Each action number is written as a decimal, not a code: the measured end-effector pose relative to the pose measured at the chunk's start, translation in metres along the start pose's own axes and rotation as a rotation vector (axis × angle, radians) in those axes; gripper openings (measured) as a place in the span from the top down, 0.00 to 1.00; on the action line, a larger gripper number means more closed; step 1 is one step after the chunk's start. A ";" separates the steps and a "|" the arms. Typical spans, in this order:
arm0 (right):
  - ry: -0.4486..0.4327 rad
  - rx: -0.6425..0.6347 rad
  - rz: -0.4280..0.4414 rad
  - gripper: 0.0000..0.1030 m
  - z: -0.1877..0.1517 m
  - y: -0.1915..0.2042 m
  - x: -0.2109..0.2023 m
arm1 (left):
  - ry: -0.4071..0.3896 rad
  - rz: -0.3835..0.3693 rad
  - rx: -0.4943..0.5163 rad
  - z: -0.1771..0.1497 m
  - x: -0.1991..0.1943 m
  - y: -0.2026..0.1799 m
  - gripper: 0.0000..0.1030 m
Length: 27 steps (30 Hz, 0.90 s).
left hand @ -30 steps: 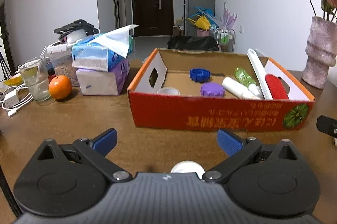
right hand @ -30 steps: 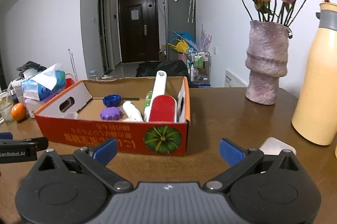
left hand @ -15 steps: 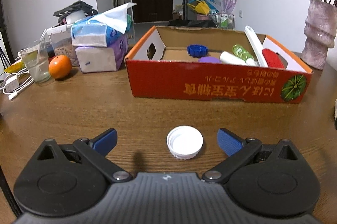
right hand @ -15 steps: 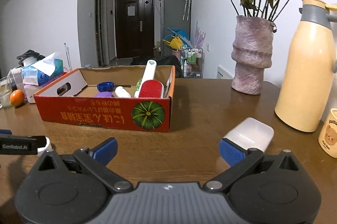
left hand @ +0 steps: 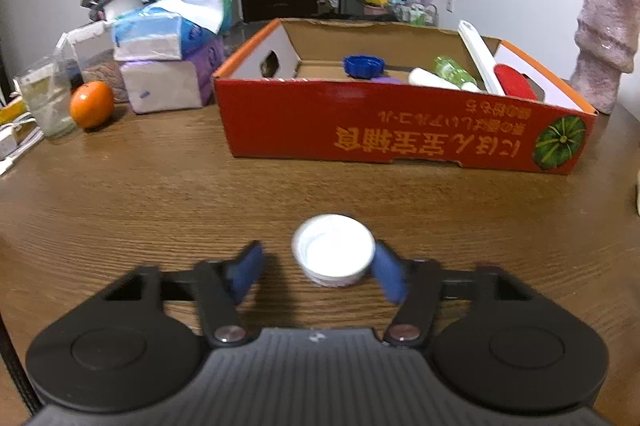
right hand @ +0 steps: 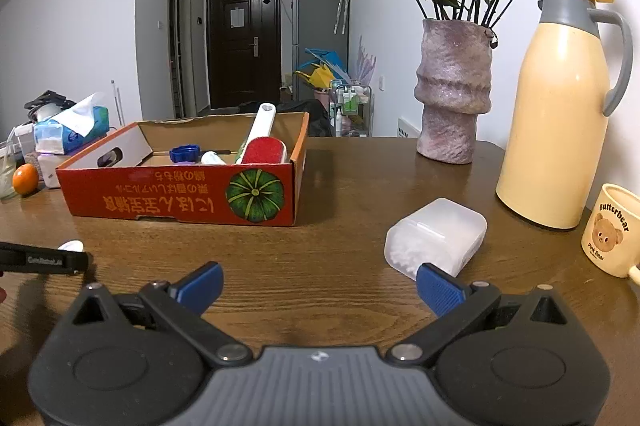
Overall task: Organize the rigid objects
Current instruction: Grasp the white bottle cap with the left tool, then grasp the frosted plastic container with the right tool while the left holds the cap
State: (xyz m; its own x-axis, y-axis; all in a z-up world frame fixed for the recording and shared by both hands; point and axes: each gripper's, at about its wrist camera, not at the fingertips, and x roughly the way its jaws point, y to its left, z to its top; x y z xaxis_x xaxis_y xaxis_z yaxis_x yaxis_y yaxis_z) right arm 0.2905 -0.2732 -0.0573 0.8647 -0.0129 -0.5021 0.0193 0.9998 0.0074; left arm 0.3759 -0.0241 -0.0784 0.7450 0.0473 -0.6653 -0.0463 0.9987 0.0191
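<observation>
A white round lid [left hand: 332, 256] lies open side up on the wooden table, between the blue fingers of my left gripper [left hand: 318, 260]. Its jaws are closing: the right pad [left hand: 386, 272] is at the lid's rim, the left pad [left hand: 248, 270] is still apart from it. Behind stands the red cardboard box [left hand: 400, 130] with a blue cap [left hand: 363, 65], bottles and a red lint brush [left hand: 514, 82] inside. My right gripper [right hand: 320, 280] is open over bare table. A translucent white plastic case [right hand: 436, 236] lies just beyond its right finger [right hand: 438, 290].
At the back left are tissue packs [left hand: 168, 66], an orange [left hand: 91, 104] and a glass [left hand: 46, 98]. To the right stand a pink vase [right hand: 454, 92], a cream thermos jug [right hand: 560, 114] and a bear mug [right hand: 610, 230]. The left gripper's arm [right hand: 44, 260] reaches in from the left.
The left gripper has sunk toward the table and its jaws have narrowed around the white lid. The right gripper has shifted right, bringing the plastic case close to its right finger.
</observation>
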 end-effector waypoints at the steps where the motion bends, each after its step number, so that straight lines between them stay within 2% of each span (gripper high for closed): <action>1: 0.000 0.000 0.001 0.00 0.000 0.000 0.000 | -0.003 -0.010 0.001 0.000 -0.001 0.000 0.60; 16: -0.012 0.012 0.021 0.00 0.001 -0.007 -0.002 | -0.065 -0.050 0.038 -0.005 -0.024 -0.021 0.60; 27: -0.031 0.028 0.003 0.00 0.003 -0.033 -0.001 | -0.087 -0.074 0.056 -0.010 -0.037 -0.039 0.60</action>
State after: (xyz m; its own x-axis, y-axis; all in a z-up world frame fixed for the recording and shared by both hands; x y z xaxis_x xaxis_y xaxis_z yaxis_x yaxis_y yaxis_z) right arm 0.2909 -0.3063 -0.0542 0.8798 -0.0113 -0.4752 0.0307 0.9990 0.0330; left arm 0.3438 -0.0653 -0.0620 0.8002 -0.0273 -0.5991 0.0460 0.9988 0.0159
